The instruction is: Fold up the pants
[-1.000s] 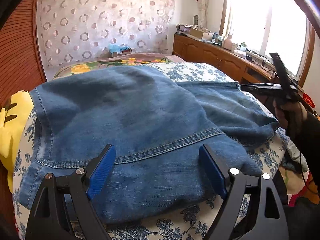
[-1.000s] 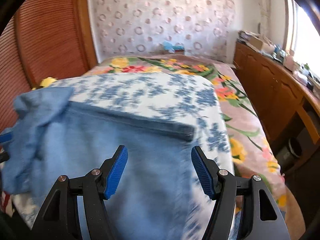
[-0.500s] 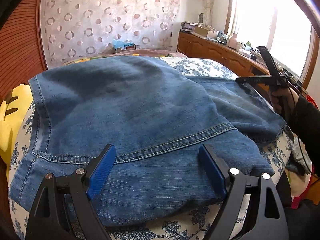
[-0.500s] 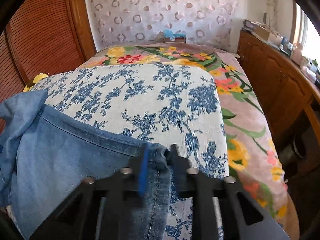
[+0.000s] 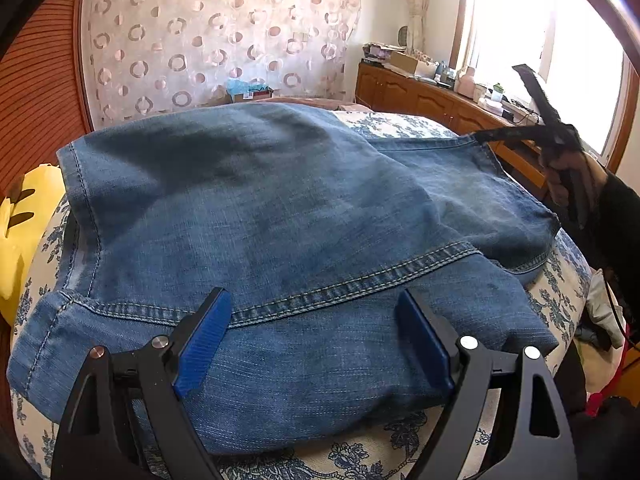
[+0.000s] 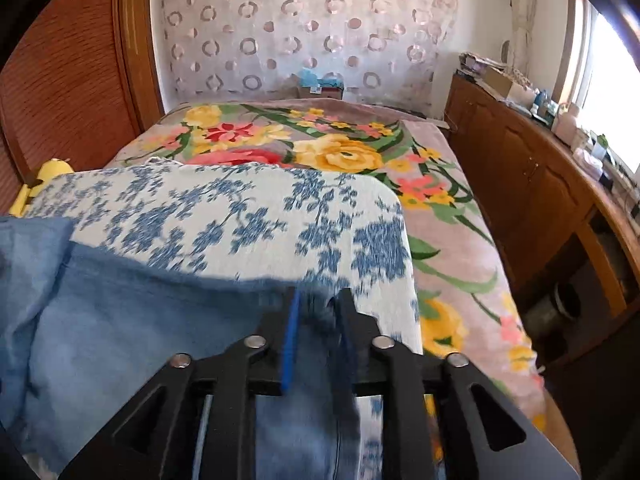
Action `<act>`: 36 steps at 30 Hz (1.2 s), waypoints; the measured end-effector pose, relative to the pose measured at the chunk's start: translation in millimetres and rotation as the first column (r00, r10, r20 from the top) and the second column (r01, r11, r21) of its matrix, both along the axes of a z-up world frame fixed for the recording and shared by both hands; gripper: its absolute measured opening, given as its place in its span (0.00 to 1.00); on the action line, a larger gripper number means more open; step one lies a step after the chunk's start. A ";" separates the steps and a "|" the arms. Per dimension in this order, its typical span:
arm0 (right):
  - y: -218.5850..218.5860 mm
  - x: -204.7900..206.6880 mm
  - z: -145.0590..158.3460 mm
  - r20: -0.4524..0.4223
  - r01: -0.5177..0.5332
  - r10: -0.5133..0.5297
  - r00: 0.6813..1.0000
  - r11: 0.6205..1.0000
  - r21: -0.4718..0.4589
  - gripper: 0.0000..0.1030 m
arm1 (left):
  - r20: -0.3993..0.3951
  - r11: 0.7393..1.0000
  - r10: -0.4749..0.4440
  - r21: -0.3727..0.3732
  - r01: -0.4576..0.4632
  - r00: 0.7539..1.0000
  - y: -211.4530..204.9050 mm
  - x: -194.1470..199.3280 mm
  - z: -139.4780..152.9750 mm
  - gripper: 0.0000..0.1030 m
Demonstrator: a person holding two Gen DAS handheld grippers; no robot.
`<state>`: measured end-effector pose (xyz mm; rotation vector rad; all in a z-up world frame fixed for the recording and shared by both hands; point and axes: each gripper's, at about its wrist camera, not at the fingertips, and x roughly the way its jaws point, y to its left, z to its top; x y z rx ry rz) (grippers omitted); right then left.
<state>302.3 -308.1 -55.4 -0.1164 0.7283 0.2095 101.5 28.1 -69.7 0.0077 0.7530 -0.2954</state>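
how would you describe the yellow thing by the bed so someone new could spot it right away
Start at the blue-flowered cloth the jeans lie on and go to its left edge, by the ribbed wooden wall. Wedged there is a yellow soft item with dark markings, the only plain yellow thing around.

In the right wrist view the jeans [image 6: 132, 328] and the blue-flowered cloth [image 6: 240, 216] smear with motion blur, worst around the right hand-held gripper [image 6: 318, 320]. Its jaws are opening with a denim edge between them, but the blur hides whether the pads still press it. The jeans run off the left and near edges there. In the left wrist view the small things on the far cabinet [image 5: 440, 92] are too small to tell, and the yellow toy [image 5: 24, 216] is cut off at the left edge.
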 end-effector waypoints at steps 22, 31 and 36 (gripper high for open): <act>-49.0 -154.6 -27.2 -0.024 0.024 -0.022 0.999 0.995 0.094 0.53 | 0.018 1.000 0.006 0.021 -0.007 1.000 -0.8 1.7 -5.7 0.83; -52.6 -147.3 -41.7 -0.044 0.058 -0.051 0.998 0.987 0.151 0.53 | 0.021 0.999 0.009 0.031 -0.010 1.000 -0.1 2.8 -5.6 0.84; -56.2 -145.3 -43.1 -0.026 0.085 -0.081 0.996 0.981 0.172 0.43 | 0.023 0.999 0.011 0.032 -0.011 1.000 0.1 2.7 -5.9 0.83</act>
